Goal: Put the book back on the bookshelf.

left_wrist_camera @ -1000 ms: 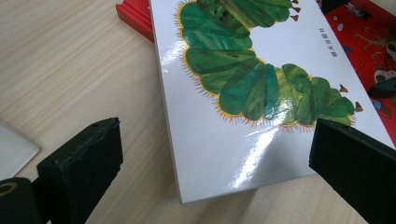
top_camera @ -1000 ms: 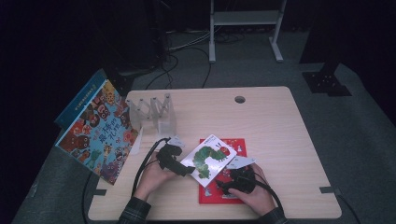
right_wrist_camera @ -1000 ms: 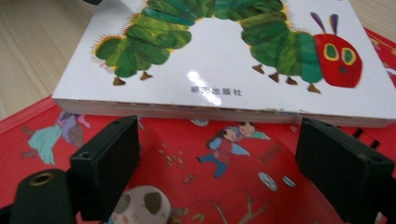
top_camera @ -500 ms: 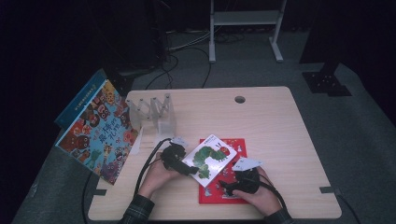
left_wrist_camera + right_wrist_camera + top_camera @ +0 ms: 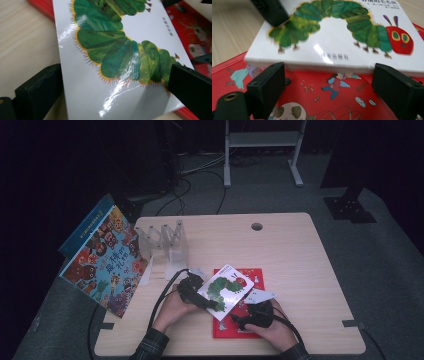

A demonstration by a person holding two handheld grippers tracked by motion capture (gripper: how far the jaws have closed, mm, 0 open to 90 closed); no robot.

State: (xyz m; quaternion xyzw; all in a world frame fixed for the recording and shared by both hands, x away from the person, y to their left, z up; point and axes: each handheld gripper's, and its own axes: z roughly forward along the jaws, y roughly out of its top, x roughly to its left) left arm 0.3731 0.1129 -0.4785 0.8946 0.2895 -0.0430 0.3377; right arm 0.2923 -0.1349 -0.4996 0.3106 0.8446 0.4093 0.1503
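Dark room, cables and a metal stand on the floor at the back, and a pale wooden bench in the middle of it. The white caterpillar book sits near the front edge, lying tilted on top of a red picture book that lies flat on the wood.

The left tongs come at the white book from its left edge. In the left gripper view one jaw sits under the cover and the other on top at the right, so they look clamped on the book's near-left corner. The right tongs are just near of the book, over the red one. Their jaws have just been opening and stand apart, with the white book's near edge just past the tips and nothing pinched between them.

Both hands rest low at the near edge, the left hand angled in toward the right, the right hand angled in toward the left, plaid cuffs showing.

The book's cover is glossy white with a green segmented caterpillar, red face, yellow-green eyes. Its right side is raised off the red book.
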